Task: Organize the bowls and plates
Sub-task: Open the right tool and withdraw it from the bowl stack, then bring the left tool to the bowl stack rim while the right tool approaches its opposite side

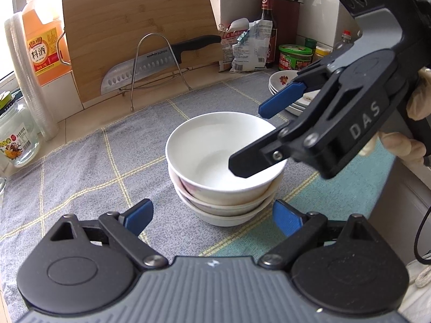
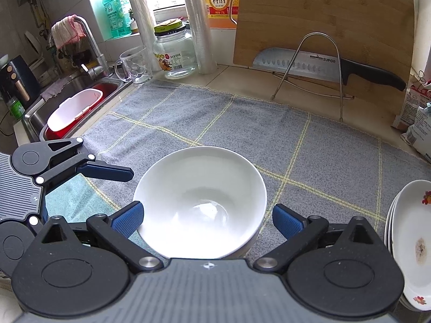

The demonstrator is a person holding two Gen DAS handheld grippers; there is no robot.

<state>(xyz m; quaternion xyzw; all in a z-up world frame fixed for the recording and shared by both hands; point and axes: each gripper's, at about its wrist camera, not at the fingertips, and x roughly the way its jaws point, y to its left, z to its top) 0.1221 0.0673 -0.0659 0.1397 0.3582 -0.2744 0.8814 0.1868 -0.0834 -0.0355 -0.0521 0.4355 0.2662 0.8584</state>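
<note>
Nested stack of white ceramic bowls (image 1: 225,172) on grey checked cloth (image 1: 80,167).
R gripper (image 1: 252,138) jaws apart astride the top rim, prob. freeing it; L gripper (image 1: 212,216) jaws apart, empty, near.

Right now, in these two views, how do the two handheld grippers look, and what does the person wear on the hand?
Both grippers are black with linked black arms, round pivot discs, silver screws and a ribbed grey body. The fingers carry blue textured pads. The right gripper bears "DAS" in pale letters on its side, and a thin black cable hangs near its handle. The hand holding it wears a light, cream-coloured glove. The left gripper has a small white emblem on its grey body.
</note>
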